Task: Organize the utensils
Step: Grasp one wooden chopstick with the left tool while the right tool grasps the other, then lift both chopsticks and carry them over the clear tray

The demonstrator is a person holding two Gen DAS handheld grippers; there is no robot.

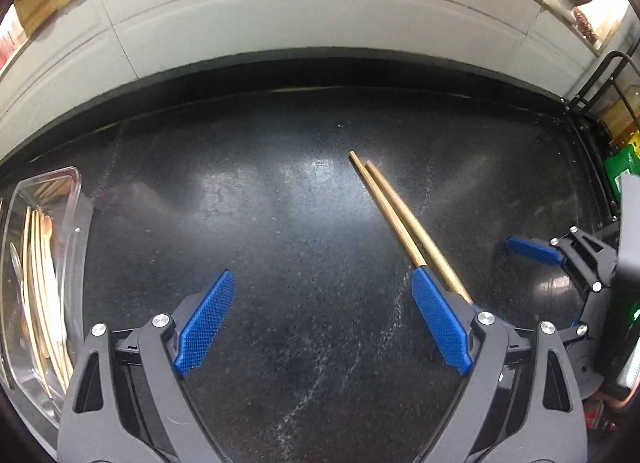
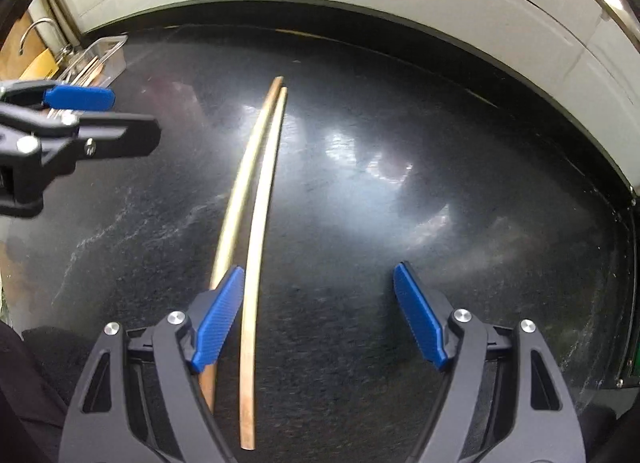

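Left wrist view: the left gripper (image 1: 322, 311) has its jaws wide apart with nothing between them, above a black speckled countertop (image 1: 280, 223). A pair of wooden chopsticks (image 1: 396, 215) lies flat on this counter at about 1 o'clock from the gripper, the far tips pointing toward 11 o'clock; the near ends go behind the blue pad on that side, and I cannot tell if they touch it. At 9 o'clock stands a clear plastic tray (image 1: 76, 199) which already holds several wooden utensils, so I judge that part of the sorting is done and this pair is still left. At 3 o'clock the right gripper (image 1: 532, 251) is partly visible. Behind the counter runs a pale tiled wall (image 1: 280, 15).

Right wrist view: the right gripper (image 2: 320, 315) is also spread open and holds nothing. One chopstick runs between its pads, the other passes under the pad at 9 o'clock; no pad presses on them. The tray (image 2: 104, 55) is well apart, at 10 o'clock, and beyond it shows a metal tap (image 2: 36, 29). The left gripper (image 2: 80, 99) shows at 9 o'clock. The counter reflects bright ceiling light.
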